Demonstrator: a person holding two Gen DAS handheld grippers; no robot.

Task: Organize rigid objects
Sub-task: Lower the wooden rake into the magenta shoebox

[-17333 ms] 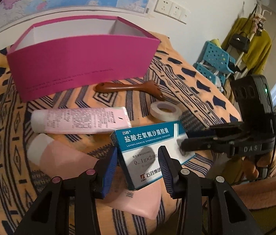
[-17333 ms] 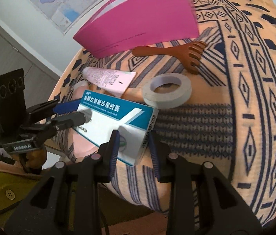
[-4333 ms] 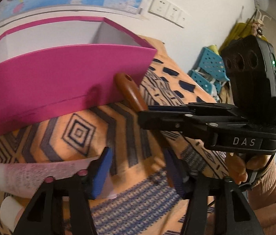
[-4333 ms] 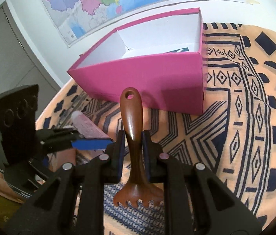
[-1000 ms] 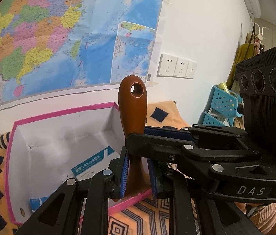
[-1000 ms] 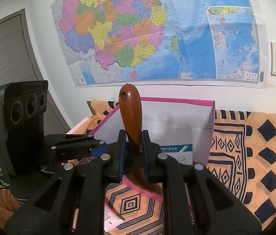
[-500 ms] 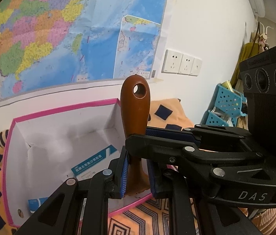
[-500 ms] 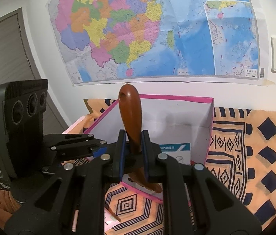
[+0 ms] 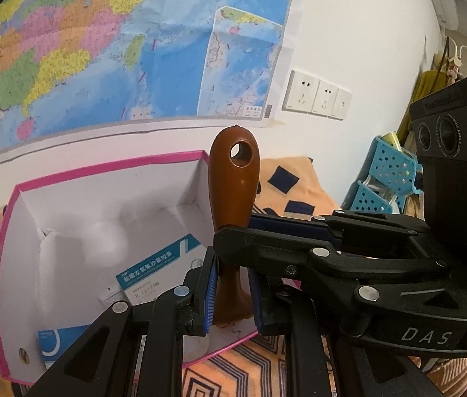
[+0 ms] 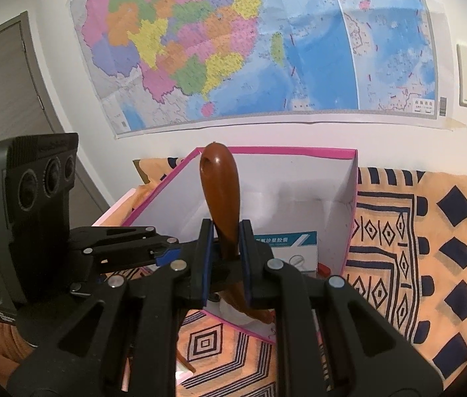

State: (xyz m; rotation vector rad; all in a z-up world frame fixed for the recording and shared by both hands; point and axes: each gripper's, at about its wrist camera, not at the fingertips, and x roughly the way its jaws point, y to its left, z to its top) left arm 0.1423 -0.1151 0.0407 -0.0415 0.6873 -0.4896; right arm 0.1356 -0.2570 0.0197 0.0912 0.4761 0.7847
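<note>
Wall map [image 10: 250, 49] behind; patterned orange cloth [image 10: 415, 248] below. Your left gripper [image 9: 231, 292] and right gripper [image 10: 226, 258] both clamp fingers on brown wooden scratcher [image 9: 233, 198], handle upright, over near rim of pink box [image 9: 101, 168]. Since a second ago: box view lower, grip unchanged. Blue-white medicine carton [image 9: 157, 264] lies inside.

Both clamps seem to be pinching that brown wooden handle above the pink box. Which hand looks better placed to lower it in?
Probably the left gripper: it pinches the wooden handle low, near the toothed end over the pink box. The right gripper pinches higher, crossing it.
</note>
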